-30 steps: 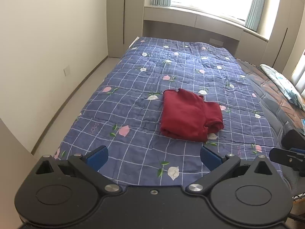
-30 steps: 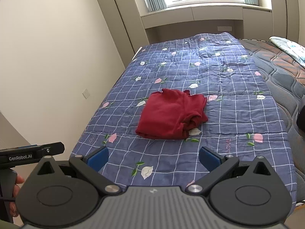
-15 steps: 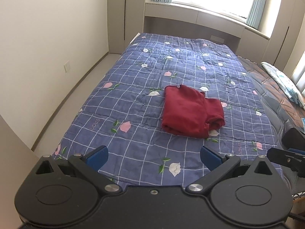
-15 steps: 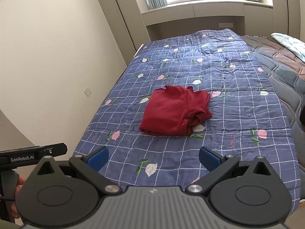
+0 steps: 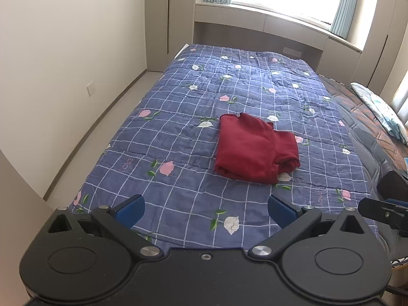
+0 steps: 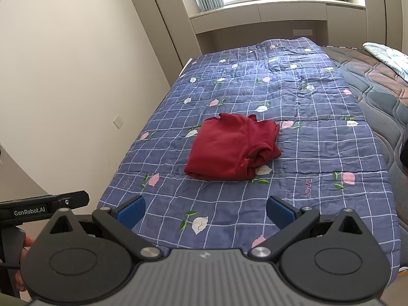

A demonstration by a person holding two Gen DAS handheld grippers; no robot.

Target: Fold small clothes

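Note:
A dark red garment point(image 5: 252, 150) lies folded into a compact bundle in the middle of the blue checked floral quilt point(image 5: 178, 132); it also shows in the right wrist view point(image 6: 232, 148). My left gripper point(image 5: 205, 210) is open and empty, held back above the foot of the bed, well short of the garment. My right gripper point(image 6: 205, 210) is open and empty too, likewise held back from the garment. Part of the right gripper's body point(image 5: 382, 210) shows at the right edge of the left wrist view; the left one point(image 6: 43, 207) shows at the left of the right wrist view.
A bare quilted mattress point(image 5: 367, 127) lies to the right of the quilt with a light patterned cloth point(image 5: 382, 109) on it. A wall point(image 5: 63, 63) and strip of floor run along the left. Wardrobes and a window ledge point(image 5: 255, 20) stand beyond the bed.
Both grippers have drawn back and risen a little from the bed, so the folded garment looks farther away. The garment has not moved; both stay open.

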